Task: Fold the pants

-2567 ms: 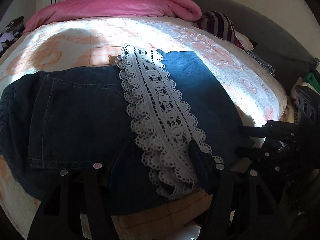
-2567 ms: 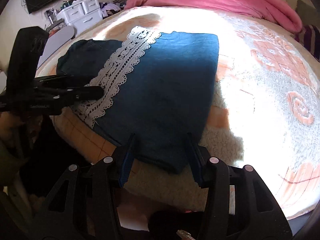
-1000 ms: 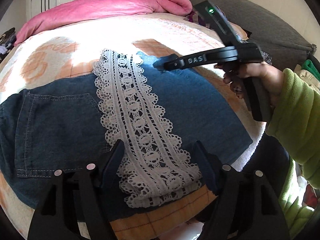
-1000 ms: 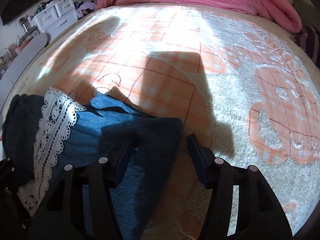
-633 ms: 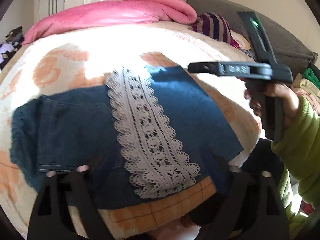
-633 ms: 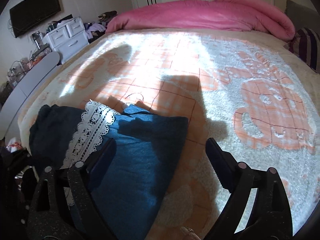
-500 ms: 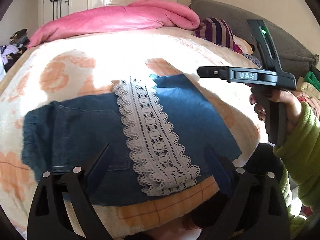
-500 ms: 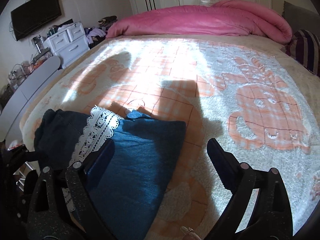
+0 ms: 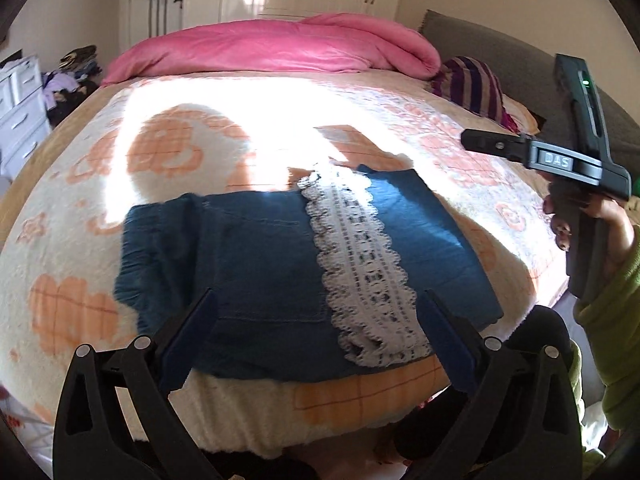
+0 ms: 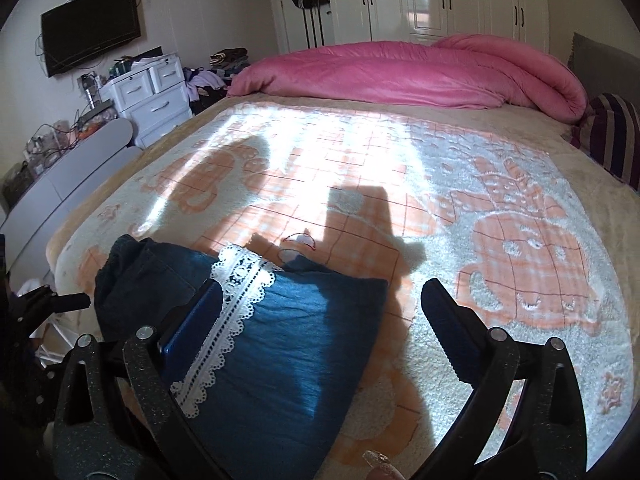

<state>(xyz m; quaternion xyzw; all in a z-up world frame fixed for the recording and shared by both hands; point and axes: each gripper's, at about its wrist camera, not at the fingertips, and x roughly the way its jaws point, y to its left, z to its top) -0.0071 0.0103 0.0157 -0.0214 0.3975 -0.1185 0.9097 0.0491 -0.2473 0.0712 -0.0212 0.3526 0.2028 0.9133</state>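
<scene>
Across the near edge of the bed, on the orange-and-white patterned blanket (image 9: pixel 168 152), lie the denim pants (image 9: pixel 260 264), folded into a compact block with a white lace trim (image 9: pixel 360 264) running over the top and down toward the blanket's edge. Both views show the block flat, its near side just short of where the blanket curves over the mattress.

By the look of it the fold is laid and the step in hand is the release. To do that well, both tools should lift clear without snagging the lace, which is loose and openwork and would likely catch on a pad. If another fold is wanted, the better grip is on the plain denim corners rather than the trim.

Room is generous beyond the pants: the blanket is bare up to the pink duvet (image 10: pixel 400 72) at the far side, with a striped pillow (image 10: pixel 612 136) well apart at the right. The tight side is the near edge, where any drag toward the person would probably pull the pants off the bed.

The left gripper (image 9: pixel 316 336) hovers above the pants, jaws opening, nothing pressed between them. The right gripper (image 10: pixel 320 320) likewise has its jaws opening, over the folded corner and touching nothing; in the left view a hand (image 9: pixel 592 224) holds it aloft, beside the pants.
</scene>
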